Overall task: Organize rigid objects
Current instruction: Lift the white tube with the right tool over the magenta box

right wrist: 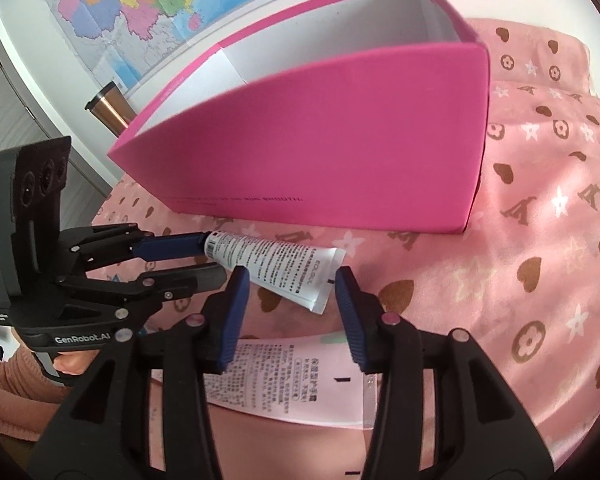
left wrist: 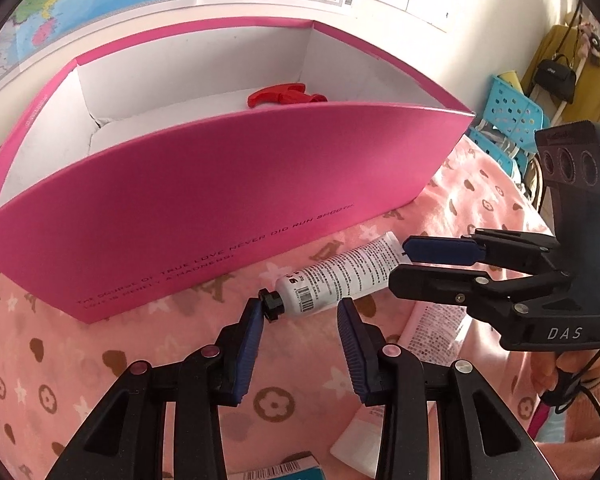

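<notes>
pink box (left wrist: 236,184), red sprayer (left wrist: 286,98) inside

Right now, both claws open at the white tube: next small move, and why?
Probably shut the left claw on the tube's cap end. Its pads already straddle the black cap and neck, while the right claw only straddles the flat crimped tail, a poorer hold. The tube lies loose on the pink cloth beside the pink box, so a lift into the box could follow.
</notes>
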Available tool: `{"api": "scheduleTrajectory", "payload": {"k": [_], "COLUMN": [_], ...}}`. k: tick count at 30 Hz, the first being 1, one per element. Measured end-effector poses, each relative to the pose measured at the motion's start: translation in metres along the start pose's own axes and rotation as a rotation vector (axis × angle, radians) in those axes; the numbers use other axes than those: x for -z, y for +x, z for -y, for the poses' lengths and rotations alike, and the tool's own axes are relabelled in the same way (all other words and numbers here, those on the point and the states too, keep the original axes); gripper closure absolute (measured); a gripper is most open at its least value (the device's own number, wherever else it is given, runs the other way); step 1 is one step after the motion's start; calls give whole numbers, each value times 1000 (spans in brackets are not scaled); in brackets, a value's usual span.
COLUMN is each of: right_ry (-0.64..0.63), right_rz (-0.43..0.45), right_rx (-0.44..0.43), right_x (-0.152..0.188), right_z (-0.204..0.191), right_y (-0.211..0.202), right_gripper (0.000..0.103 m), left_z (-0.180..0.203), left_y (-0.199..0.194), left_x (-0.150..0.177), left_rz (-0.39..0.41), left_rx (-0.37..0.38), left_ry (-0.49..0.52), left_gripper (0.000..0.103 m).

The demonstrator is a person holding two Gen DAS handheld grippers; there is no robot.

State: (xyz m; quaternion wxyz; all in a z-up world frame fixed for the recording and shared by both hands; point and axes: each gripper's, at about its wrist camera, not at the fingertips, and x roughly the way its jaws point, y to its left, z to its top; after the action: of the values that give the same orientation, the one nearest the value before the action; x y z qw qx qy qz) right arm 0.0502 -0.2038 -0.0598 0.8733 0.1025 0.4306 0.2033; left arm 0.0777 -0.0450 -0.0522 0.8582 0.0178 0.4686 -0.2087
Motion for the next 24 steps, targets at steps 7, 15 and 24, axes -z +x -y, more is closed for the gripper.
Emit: {"api": "scheduleTrajectory", "payload": {"k": [7,15,24], "right_ry": [-18,-40,-67], "right_rz": [22,58,104], "right_rx": [-4,2,4], "right_x": [3,2,-1], "right_z": [-1,-9,-17], "right_y": [-17,-37,-60], "right_gripper": [56,56,56], "left_z": [4,11,20], "left_y": [-12,-26,-50], "left_x": [0,-1,-5], "left_rz": [24,60,119], "left_rx": [1,21,31], "left_ry": [5,8,27], "left_gripper": [65,65,65]}}
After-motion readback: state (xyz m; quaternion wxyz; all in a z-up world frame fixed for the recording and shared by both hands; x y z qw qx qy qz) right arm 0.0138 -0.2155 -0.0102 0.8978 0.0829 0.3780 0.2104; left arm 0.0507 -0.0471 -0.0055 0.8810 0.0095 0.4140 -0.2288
